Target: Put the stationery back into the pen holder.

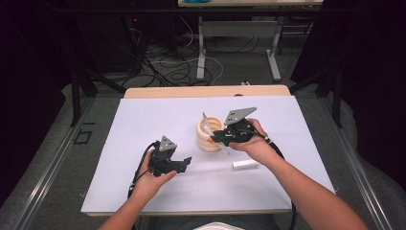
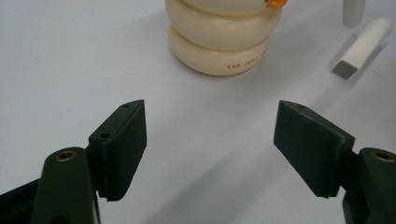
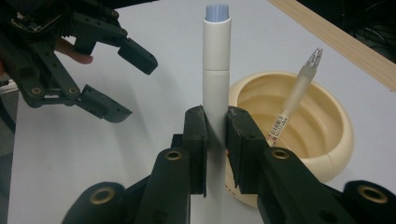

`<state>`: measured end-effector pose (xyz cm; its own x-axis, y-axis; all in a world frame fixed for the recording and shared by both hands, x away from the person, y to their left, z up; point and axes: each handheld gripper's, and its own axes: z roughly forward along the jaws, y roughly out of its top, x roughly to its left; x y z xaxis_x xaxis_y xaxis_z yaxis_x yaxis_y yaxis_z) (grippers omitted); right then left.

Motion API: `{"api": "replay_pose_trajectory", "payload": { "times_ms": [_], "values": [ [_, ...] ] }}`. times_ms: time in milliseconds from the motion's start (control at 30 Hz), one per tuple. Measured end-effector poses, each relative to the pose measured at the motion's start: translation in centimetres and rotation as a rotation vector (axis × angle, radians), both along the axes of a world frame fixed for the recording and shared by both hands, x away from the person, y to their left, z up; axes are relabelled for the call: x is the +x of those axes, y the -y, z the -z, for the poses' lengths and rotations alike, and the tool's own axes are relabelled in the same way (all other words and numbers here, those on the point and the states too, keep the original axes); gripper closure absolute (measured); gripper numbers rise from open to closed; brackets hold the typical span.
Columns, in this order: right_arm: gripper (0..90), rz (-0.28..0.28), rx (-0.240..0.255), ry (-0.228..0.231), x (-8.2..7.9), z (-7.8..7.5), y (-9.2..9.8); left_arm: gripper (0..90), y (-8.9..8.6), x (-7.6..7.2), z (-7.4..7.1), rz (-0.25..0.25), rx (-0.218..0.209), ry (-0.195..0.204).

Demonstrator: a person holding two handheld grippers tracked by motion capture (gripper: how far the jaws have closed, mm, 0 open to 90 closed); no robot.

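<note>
Item 1: your right gripper (image 3: 215, 140), jaws clamped tight on a white cylindrical plastic marker (image 3: 216, 79) w/ pale blue end, held just beside and slightly over the cream ribbed round holder (image 3: 322, 130), approx. mid-table. Item 2: frosted translucent pen w/ barcode label (image 3: 294, 100), already inside the holder, leaning on its rim. Item 3: white rectangular stick w/ grey end (image 2: 362, 46), lying flat on the sheet, near the holder, on your right-hand side; not yet picked up. Item 4: your left gripper (image 2: 210, 140), jaws apart, nothing btwn them, hovering above bare sheet and pointed toward the holder's base. Status, as judged: one pen stowed, marker in hand but not in, one stick left; roughly a third done. Surface: white sheet (image 1: 143, 124) over a light wooden tabletop (image 1: 206, 91), far edge exposed. Room: dim, dark curtains at the sides, grey carpet, tangle of cables (image 1: 167, 67) and metal table legs beyond.
</note>
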<state>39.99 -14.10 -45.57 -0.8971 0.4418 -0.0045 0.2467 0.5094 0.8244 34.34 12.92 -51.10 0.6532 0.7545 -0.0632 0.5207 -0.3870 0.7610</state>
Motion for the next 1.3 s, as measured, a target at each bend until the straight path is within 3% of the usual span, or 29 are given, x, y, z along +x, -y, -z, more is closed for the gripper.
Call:
{"api": "replay_pose_trajectory", "payload": {
  "times_ms": [267,467,600,667,733,967,1100,1300],
  "values": [
    [78.6,0.06,0.103,-0.042,-0.7,0.2,-0.2,30.4,0.4,-0.2,-1.6,0.039,-0.091,0.001],
    [78.6,0.091,0.142,-0.024,-1.0,0.3,-0.3,30.5,0.5,-0.2,-2.8,0.056,-0.136,0.013],
    [78.6,0.12,0.173,-0.031,-1.2,0.5,-0.1,33.5,0.6,0.0,-3.3,0.048,-0.188,-0.028],
    [78.6,0.134,0.196,-0.045,-1.3,0.6,0.0,38.4,0.8,0.1,-3.4,0.036,-0.244,-0.067],
    [78.6,0.136,0.209,-0.035,-1.3,0.6,0.1,42.0,0.9,0.2,-3.6,0.041,-0.268,-0.09],
    [78.6,0.161,0.269,-0.063,-1.6,0.7,0.1,52.9,1.6,0.6,-3.7,0.052,-0.364,-0.138],
    [78.6,0.164,0.296,-0.082,-1.6,0.7,0.2,57.7,2.0,0.7,-3.8,0.064,-0.383,-0.153],
    [78.6,0.164,0.319,-0.104,-1.8,0.8,0.1,59.8,2.9,1.0,-3.9,0.093,-0.367,-0.155]
  ]
}}
